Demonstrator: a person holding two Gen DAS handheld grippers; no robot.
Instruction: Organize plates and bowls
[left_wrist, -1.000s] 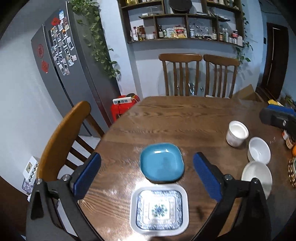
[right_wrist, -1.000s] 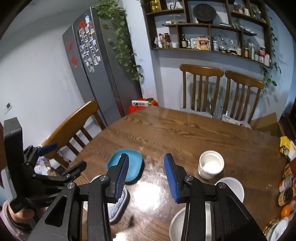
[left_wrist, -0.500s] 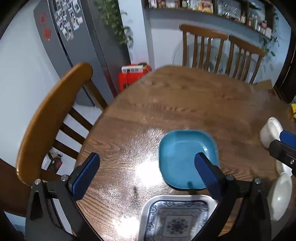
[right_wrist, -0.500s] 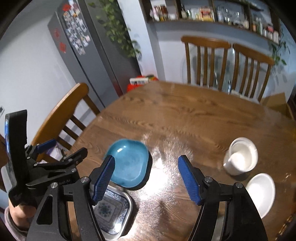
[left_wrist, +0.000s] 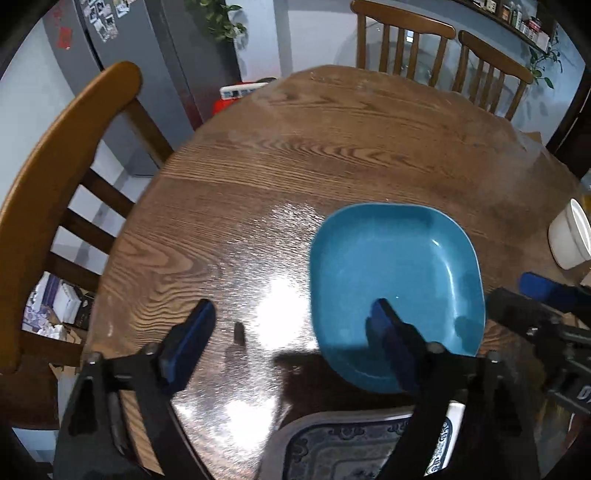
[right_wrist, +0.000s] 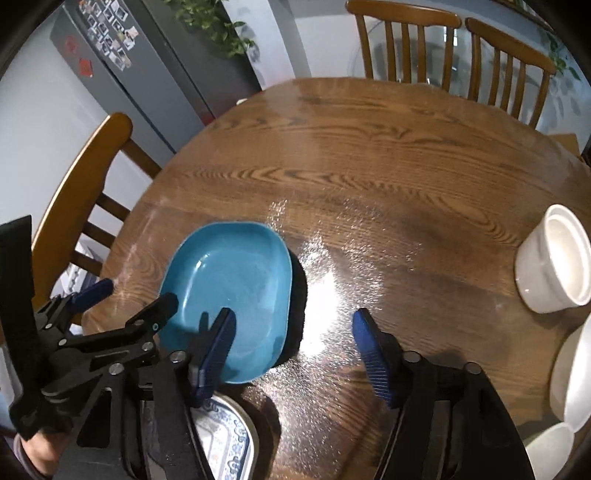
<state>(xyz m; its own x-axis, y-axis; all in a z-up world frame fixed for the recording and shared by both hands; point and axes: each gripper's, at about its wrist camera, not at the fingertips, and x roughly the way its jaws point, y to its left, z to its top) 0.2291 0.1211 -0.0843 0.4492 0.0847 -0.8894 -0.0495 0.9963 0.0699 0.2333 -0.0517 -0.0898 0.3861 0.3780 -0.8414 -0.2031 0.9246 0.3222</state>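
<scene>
Square plate (left_wrist: 395, 273) lies on my worktop (left_wrist: 332, 147); patterned tray (left_wrist: 343, 443) at its 6 o'clock, touching; cup (right_wrist: 554, 269) at 3 o'clock, well apart.

Both grippers, the left gripper (left_wrist: 291, 341) and the right gripper (right_wrist: 291, 349), are matte black frames with silver screws behind the jaws, which carry ribbed blue pads (right_wrist: 373, 360).

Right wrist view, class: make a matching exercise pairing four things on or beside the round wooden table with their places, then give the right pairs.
Things:
1. square teal plate
2. tall white ceramic cup
3. blue-patterned white square plate
4. curved-back wooden chair

Places:
A. table's right edge
B. off the table, at left
C. bottom edge, nearer than the teal plate
D. left of the table's centre

Pairs: 1-D, 2-A, 3-C, 4-B
</scene>
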